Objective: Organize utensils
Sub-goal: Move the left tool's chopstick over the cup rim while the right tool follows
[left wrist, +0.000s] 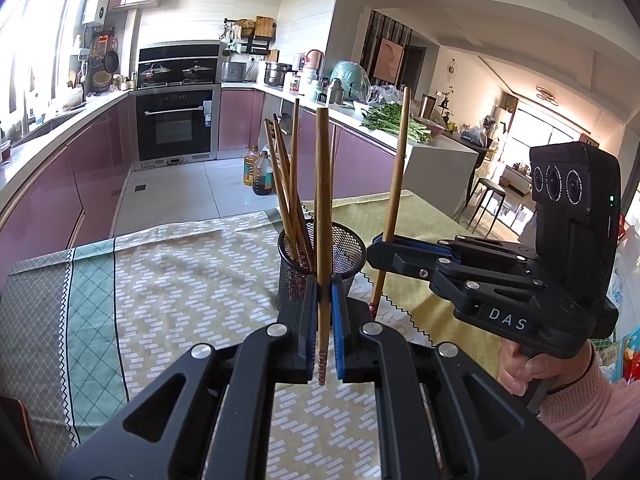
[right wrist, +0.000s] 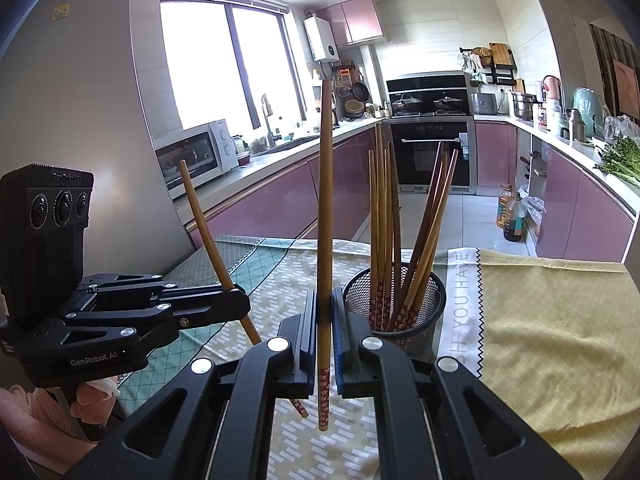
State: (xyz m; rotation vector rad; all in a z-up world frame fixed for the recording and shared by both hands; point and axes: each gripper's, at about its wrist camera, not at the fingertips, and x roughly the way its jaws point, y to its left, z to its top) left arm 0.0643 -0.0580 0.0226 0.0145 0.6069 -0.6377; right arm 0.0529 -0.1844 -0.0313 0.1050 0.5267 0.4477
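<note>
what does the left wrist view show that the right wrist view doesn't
Only the left wrist view shows the right claw from outside, shut on its chopstick, plus the living area with a stool.

Only the right wrist view shows the left claw from outside, shut on its tilted chopstick, plus the microwave and window.

Both show the mesh holder with chopsticks standing in it, the patterned tablecloth, the oven and the pink cabinets.
</note>
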